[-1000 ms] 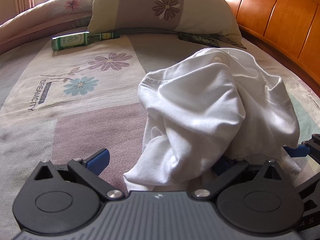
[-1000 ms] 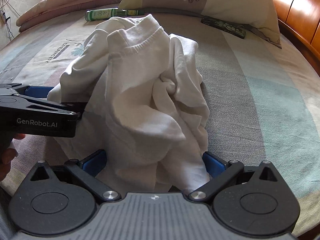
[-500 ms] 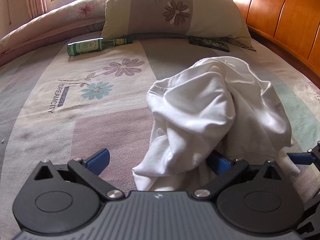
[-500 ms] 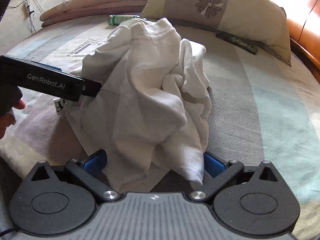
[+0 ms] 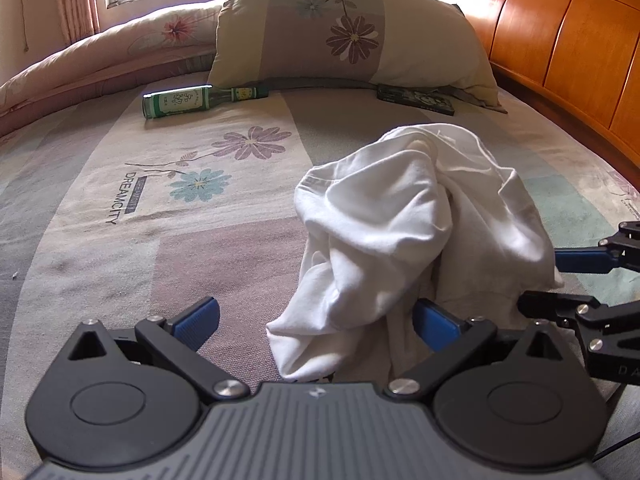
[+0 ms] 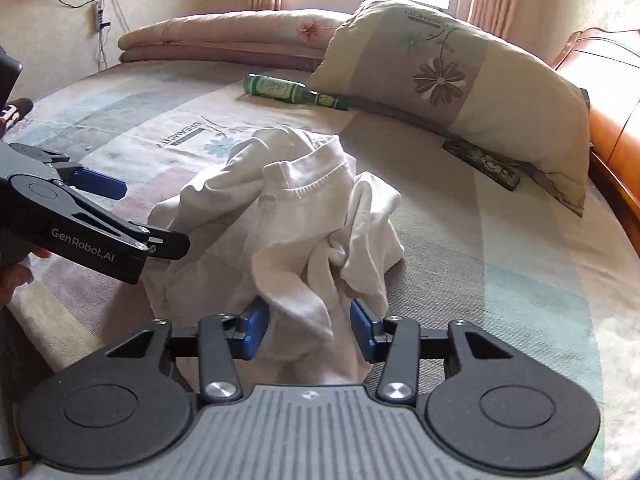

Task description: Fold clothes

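Note:
A crumpled white garment lies heaped on the patterned bedsheet. My left gripper is open wide at the heap's near left edge; a hanging fold lies between its blue pads without being pinched. In the right wrist view the garment shows its ribbed collar. My right gripper has its pads drawn partly in around a drooping fold, with a gap still showing. The left gripper reaches in from the left, beside the heap. The right gripper enters at the right edge of the left wrist view.
A green bottle lies on its side near a large flowered pillow. A dark flat packet sits under the pillow's edge. The wooden headboard runs along the right. A folded quilt lies at the far side. A hand holds the left gripper.
Both grippers have pulled back and risen, so the heap looks smaller and farther. The right gripper's pads have moved inward around a fold. The left gripper has stayed wide open.

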Demonstrator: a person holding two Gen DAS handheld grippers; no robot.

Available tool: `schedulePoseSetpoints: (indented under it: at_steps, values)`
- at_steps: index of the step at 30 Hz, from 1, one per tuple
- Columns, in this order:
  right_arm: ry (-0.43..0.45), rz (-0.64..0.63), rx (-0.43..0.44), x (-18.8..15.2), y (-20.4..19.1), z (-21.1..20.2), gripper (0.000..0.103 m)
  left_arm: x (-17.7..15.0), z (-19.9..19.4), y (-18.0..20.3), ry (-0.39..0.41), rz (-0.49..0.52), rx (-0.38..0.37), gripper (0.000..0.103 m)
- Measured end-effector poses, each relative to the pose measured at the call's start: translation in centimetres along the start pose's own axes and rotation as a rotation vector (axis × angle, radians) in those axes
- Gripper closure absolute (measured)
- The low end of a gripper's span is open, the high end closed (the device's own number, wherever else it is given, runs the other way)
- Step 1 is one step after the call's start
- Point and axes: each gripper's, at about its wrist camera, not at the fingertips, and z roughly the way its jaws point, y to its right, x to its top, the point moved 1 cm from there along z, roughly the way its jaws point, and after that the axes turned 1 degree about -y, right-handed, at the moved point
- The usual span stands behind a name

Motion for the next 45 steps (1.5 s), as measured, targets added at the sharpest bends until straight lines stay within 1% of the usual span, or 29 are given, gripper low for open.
schedulePoseSetpoints:
  at_steps: [1, 2, 3, 4, 9, 12, 18, 22, 26, 27, 29, 30, 32, 34, 37, 39, 40, 42, 43, 45]
  values:
    - [0.002, -0.017, 0.007, 0.0, -0.1, 0.1, 0.054, 0.1, 0.0, 0.0, 0.004, 0.001, -0.002, 0.001]
    - [0.005, -0.03, 0.012, 0.2, -0.1, 0.1, 0.065, 0.2, 0.0, -0.1, 0.009, 0.003, -0.004, 0.001]
    - [0.008, -0.038, 0.015, 0.4, 0.1, 0.0, 0.086, 0.3, -0.1, -0.1, 0.013, 0.004, -0.006, 0.001]
    - [0.011, -0.046, 0.018, 0.6, 0.4, -0.2, 0.09, 0.5, -0.1, -0.1, 0.017, 0.006, -0.007, 0.001]
    - [0.026, -0.082, 0.026, 1.7, 2.0, -0.7, 0.09, 1.2, -0.1, 0.2, 0.029, 0.019, -0.02, 0.001]
    - [0.022, -0.074, -0.006, 2.6, 4.3, -0.8, 0.09, 1.4, 0.2, 0.5, 0.028, 0.029, -0.022, 0.001]
    - [0.005, -0.069, -0.104, 3.9, 8.7, 0.2, 0.09, 1.9, 0.9, 0.9, 0.015, 0.055, -0.041, 0.001]
    - [-0.026, -0.068, -0.14, 4.9, 11.4, 2.1, 0.09, 2.4, 1.1, 1.2, 0.016, 0.071, -0.056, 0.001]
    - [-0.061, -0.088, -0.171, 6.1, 13.4, 4.7, 0.09, 3.0, 1.2, 1.5, 0.021, 0.089, -0.073, 0.001]
    - [-0.071, -0.105, -0.206, 6.4, 13.8, 5.4, 0.098, 3.3, 1.0, 1.6, 0.03, 0.097, -0.079, 0.001]
    - [-0.097, -0.147, -0.297, 7.2, 15.0, 7.0, 0.1, 3.9, 0.9, 1.8, 0.044, 0.114, -0.092, 0.001]
    - [-0.108, -0.14, -0.305, 7.6, 16.0, 7.6, 0.1, 4.2, 0.9, 1.9, 0.046, 0.121, -0.101, 0.001]
    - [-0.128, -0.069, -0.255, 8.3, 17.9, 8.5, 0.099, 4.7, 1.1, 2.1, 0.049, 0.135, -0.108, 0.001]
    - [-0.132, -0.01, -0.186, 8.5, 18.9, 8.6, 0.097, 4.9, 1.3, 2.3, 0.051, 0.14, -0.117, 0.001]
    - [-0.122, 0.055, -0.108, 7.9, 18.6, 7.8, 0.088, 4.8, 1.6, 2.4, 0.04, 0.134, -0.144, 0.001]
    - [-0.118, 0.08, -0.07, 7.2, 17.7, 6.8, 0.071, 4.5, 1.6, 2.6, 0.033, 0.133, -0.15, 0.001]
    - [-0.112, 0.081, -0.058, 6.8, 17.0, 6.1, 0.067, 4.3, 1.5, 2.7, 0.031, 0.135, -0.152, 0.001]
    - [-0.097, 0.063, -0.046, 6.0, 15.2, 4.3, 0.043, 3.8, 1.1, 2.9, 0.027, 0.141, -0.158, 0.001]
    - [-0.087, 0.051, -0.039, 5.7, 14.3, 3.3, 0.038, 3.5, 0.8, 3.1, 0.025, 0.143, -0.158, 0.001]
    - [-0.059, 0.026, -0.019, 5.2, 12.3, 1.1, 0.021, 3.1, 0.3, 3.3, 0.02, 0.143, -0.143, 0.001]
